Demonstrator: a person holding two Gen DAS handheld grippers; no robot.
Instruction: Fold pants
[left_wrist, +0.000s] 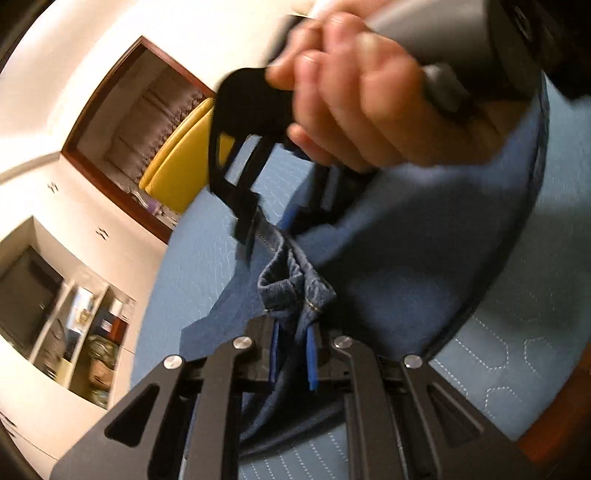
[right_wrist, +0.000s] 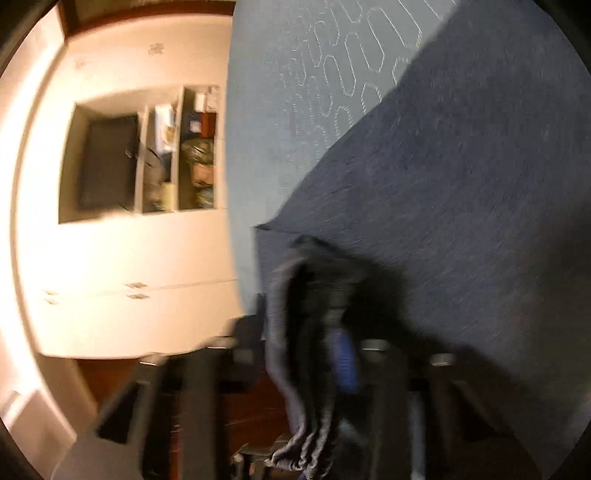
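Observation:
The pants are dark blue denim, lifted above a light blue quilted bed cover. My left gripper is shut on a bunched hem of the pants, the cloth pinched between its blue pads. The other gripper shows ahead in the left wrist view, held by a bare hand, its tips at the pants edge. In the blurred right wrist view my right gripper is shut on a dark fold of the pants, and the rest of the pants spreads to the right.
The bed cover lies beneath the pants. A white wall unit with a dark TV and cluttered shelves stands at left. A wood-framed opening shows a yellow seat. The wall unit also shows in the right wrist view.

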